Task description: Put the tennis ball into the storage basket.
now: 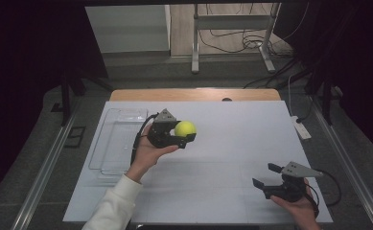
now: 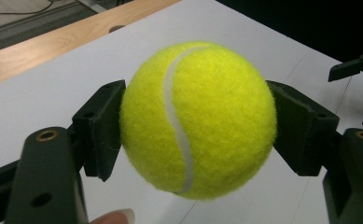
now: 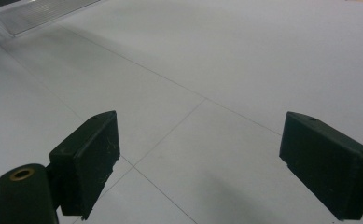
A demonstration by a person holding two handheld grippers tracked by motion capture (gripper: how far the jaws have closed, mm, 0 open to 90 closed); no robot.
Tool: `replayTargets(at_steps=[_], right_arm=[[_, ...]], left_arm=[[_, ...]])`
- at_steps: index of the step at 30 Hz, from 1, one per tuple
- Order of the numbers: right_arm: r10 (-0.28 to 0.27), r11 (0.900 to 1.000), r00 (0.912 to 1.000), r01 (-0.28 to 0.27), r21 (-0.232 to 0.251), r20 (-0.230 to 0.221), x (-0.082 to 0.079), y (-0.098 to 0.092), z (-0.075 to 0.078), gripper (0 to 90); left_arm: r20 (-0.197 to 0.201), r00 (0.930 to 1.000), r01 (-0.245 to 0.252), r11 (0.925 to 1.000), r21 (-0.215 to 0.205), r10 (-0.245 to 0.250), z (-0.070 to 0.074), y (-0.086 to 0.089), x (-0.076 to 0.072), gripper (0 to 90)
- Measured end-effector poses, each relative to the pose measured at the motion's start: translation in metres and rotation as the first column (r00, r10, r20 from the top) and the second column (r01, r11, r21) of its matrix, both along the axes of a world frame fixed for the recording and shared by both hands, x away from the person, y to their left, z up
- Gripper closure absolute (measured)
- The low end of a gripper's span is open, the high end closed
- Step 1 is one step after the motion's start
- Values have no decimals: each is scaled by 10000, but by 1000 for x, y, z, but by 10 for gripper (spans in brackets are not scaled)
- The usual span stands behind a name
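Tennis ball (image 1: 185, 128) is what I am working with, and I have it clamped in the left gripper (image 1: 186, 132), one pad on each side of it, lifted off the white table (image 1: 232, 143). In the left gripper view the ball (image 2: 198, 121) sits squarely between the pads, seam facing the camera, nothing slipping. I judge this the carry step. The clear tray (image 1: 119, 139) is my landmark: the ball hangs just to its right, near its far end. Next, as I read it, I would swing the ball left over the tray, lower it, and then let go. My right gripper (image 1: 265, 175) rests well to the right of the tray, jaws spread and holding nothing.
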State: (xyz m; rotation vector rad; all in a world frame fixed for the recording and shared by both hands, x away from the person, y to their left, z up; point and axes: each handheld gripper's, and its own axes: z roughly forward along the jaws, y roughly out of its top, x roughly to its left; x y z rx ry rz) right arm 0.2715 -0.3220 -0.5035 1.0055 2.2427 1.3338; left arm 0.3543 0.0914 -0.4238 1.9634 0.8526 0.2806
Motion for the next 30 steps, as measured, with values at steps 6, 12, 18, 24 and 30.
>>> replayTargets(at_steps=[6,12,18,24,30], right_arm=[[-11,10000,10000,11,-5,7,0,0,0,125],[-6,10000,10000,6,-23,13,0,0,0,125],[3,10000,10000,-3,-36,-11,0,1,0,125],[6,10000,10000,-6,-42,-4,0,1,0,125],[-1,10000,10000,1,-23,-14,0,0,0,125]], left_arm=[[88,9999,-117,9999,-126,118,3,5,0,267],[200,9996,-198,9996,-214,202,6,8,-1,266],[273,9991,-322,9989,-329,331,8,13,-1,266],[310,9984,-455,9980,-448,469,9,18,0,266],[321,9980,-529,9972,-533,547,11,21,0,266]])
